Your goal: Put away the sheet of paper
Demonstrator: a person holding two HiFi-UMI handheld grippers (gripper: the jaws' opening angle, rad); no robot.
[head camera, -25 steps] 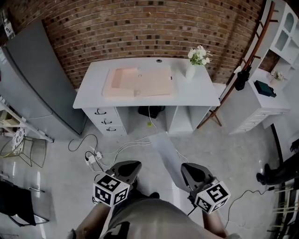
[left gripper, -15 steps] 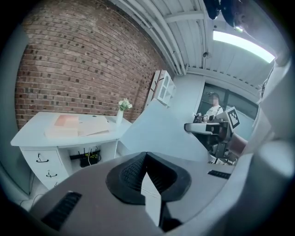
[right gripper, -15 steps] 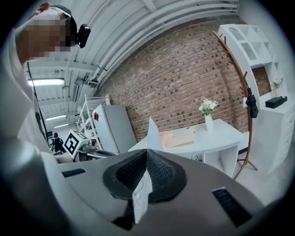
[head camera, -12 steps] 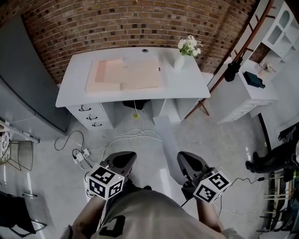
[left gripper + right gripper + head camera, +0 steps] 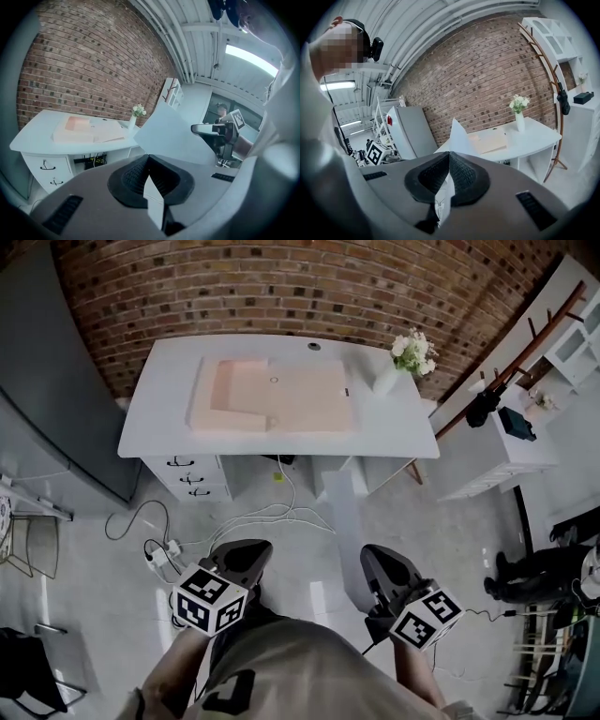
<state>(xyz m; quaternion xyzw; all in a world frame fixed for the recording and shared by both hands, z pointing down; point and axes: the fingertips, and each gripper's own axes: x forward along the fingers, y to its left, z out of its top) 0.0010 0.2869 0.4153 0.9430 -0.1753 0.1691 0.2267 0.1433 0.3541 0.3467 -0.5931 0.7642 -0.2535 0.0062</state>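
The sheet of paper (image 5: 168, 136) is plain white and unfolded. It is held off the floor, clamped at one edge in the right gripper (image 5: 368, 556), and it reaches forward and up from the jaws.

A white tabletop (image 5: 159, 399) stands before a red-brown brick wall (image 5: 281, 282), bearing a pale peach-pink folder (image 5: 281, 399) and, at its right end, cream-white flowers (image 5: 412, 351) in a white vase (image 5: 382, 382). In front of the tabletop, above a light grey floor (image 5: 94, 568), are a grey-white sheet of paper (image 5: 339, 512) and the dark grey left hand-held gripper (image 5: 255, 551) and right hand-held gripper (image 5: 371, 555). Each gripper carries a cube of black-and-white square markers.
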